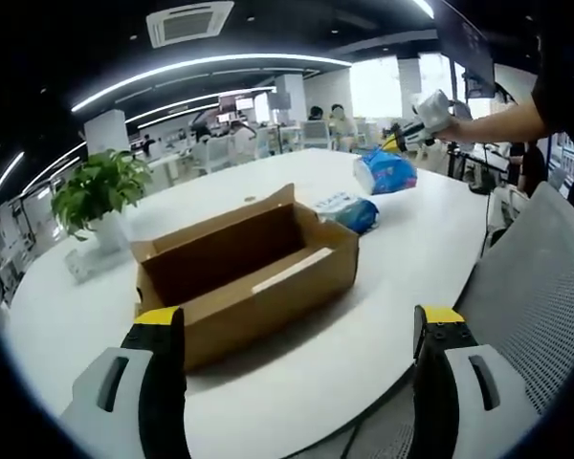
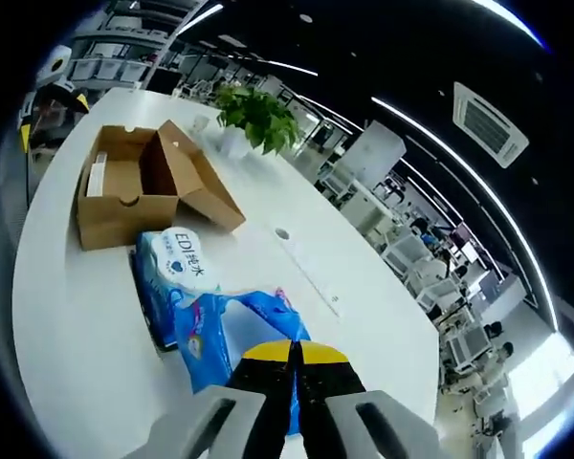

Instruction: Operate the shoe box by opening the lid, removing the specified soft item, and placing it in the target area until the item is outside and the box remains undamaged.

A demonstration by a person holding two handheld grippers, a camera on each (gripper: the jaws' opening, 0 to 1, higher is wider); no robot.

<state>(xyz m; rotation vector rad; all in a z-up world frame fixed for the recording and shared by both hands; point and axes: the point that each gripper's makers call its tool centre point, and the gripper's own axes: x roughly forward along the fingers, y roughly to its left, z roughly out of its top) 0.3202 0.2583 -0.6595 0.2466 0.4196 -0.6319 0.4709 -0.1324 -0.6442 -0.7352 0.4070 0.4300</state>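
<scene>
The brown cardboard shoe box (image 1: pixel 239 273) stands open on the white table (image 1: pixel 421 249), its lid (image 1: pixel 220 229) folded back. A thin white strip (image 1: pixel 292 271) lies along one inner wall. My left gripper (image 1: pixel 301 330) hovers open just short of the box, its jaws wide apart with nothing between them. Beside the box lies a blue-and-white soft pack (image 1: pixel 349 212) (image 2: pixel 172 268). My right gripper (image 2: pixel 294 356) is shut on a second blue soft pack (image 2: pixel 234 320) and holds it above the table beyond the box (image 2: pixel 139 186). That gripper (image 1: pixel 426 120) and its pack (image 1: pixel 387 172) also appear in the left gripper view.
A potted green plant (image 1: pixel 100 191) (image 2: pixel 258 115) stands on the table behind the box. A grey mesh chair (image 1: pixel 536 296) sits at the table's edge on the right. A person's arm (image 1: pixel 502 120) reaches in from the right. Office desks fill the background.
</scene>
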